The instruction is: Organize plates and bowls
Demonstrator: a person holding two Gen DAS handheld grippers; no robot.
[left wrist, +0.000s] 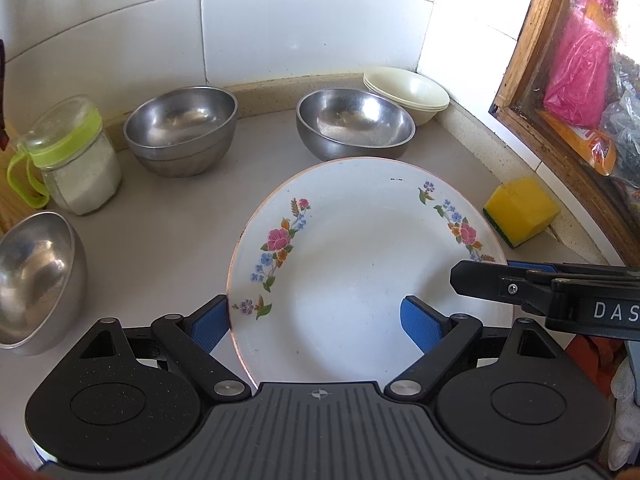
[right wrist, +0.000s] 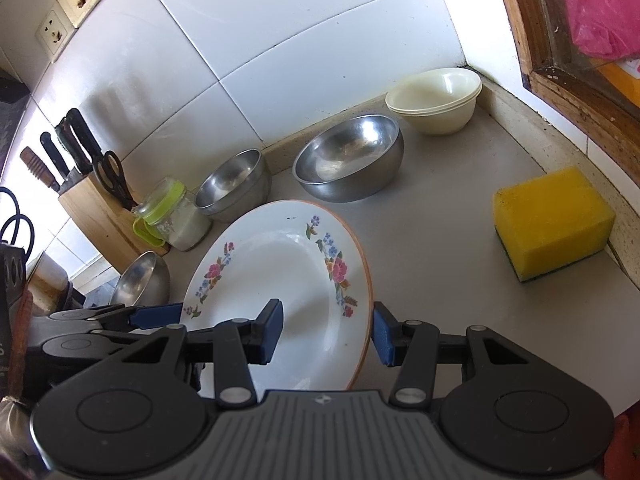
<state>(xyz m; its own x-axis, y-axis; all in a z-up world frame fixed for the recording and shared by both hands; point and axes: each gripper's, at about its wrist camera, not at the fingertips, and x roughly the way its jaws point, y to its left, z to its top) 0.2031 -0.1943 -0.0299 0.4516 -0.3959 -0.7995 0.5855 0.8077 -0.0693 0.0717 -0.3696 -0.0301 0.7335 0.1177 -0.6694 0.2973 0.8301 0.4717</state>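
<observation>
Both your grippers straddle the floral plate (left wrist: 360, 264), left gripper (left wrist: 316, 324) and right gripper (right wrist: 326, 334) each wide, sponge (right wrist: 554, 222) right of plate.

Counter (right wrist: 448, 216) holds a plate (right wrist: 280, 280); behind it steel bowls (right wrist: 348, 160), right a sponge (right wrist: 552, 220), left a jar (right wrist: 176, 216).

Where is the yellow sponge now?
The yellow sponge lies on the counter at the right in both views, beside the wooden window frame, right of the floral plate.
</observation>
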